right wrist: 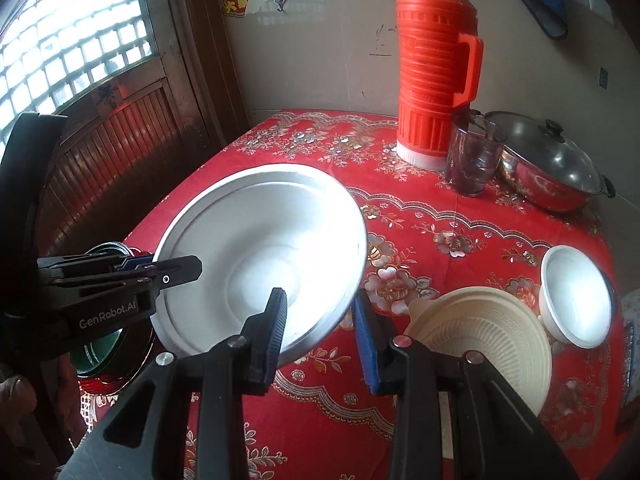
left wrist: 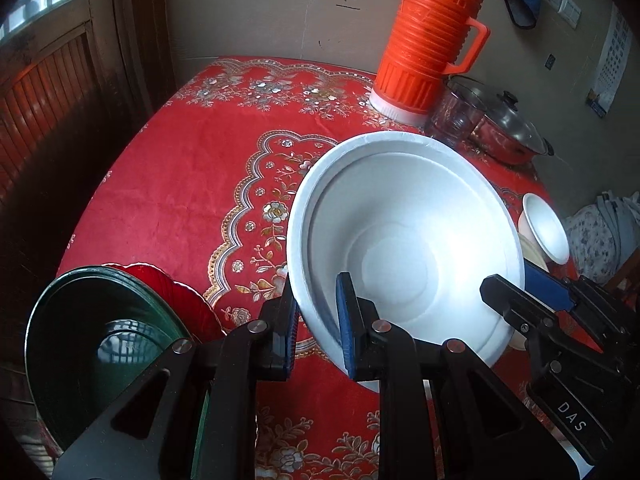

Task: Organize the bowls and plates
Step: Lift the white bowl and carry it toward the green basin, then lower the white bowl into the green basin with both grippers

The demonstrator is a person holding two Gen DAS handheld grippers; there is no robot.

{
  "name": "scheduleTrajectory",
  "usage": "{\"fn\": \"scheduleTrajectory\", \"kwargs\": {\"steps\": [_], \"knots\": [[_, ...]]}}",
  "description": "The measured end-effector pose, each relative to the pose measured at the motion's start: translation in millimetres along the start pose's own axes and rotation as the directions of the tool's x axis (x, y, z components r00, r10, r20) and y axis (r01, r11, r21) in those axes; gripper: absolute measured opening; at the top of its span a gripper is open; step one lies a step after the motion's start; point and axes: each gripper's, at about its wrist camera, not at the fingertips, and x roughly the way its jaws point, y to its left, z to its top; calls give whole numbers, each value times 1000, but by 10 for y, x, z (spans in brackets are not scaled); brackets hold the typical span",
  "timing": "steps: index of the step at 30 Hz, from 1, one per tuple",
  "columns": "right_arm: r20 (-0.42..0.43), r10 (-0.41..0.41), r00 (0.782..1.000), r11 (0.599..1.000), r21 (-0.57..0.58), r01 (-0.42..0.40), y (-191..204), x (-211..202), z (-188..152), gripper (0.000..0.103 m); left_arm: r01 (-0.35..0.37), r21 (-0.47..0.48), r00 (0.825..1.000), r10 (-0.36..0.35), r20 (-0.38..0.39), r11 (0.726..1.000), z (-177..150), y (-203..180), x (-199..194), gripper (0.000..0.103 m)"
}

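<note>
Left to right: the left gripper [left wrist: 318, 320] and right gripper [right wrist: 320, 336] each clamp a rim of the big white plate [left wrist: 404, 240], carried tilted between them above the red tablecloth [left wrist: 180, 184], where level, matched hands would best land it on the green plates [left wrist: 100, 336] beside the left claw.
</note>
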Motion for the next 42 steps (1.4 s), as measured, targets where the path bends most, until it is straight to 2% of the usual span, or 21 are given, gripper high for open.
{"fn": "scheduleTrajectory", "kwargs": {"steps": [11,32,42], "knots": [[28,-8,1000,1000,-25,8,189,-248,-201,35,-18,5,998,17,58,1000,-275,46,-290,17],[29,75,997,986,-153,-70,853,-282,-157,40,-78,-74,988,87,126,994,-520,636,-717,17],[-6,119,993,965,-232,-118,1196,-142,-126,45,-111,-145,984,129,120,983,-652,1083,-823,17]]}}
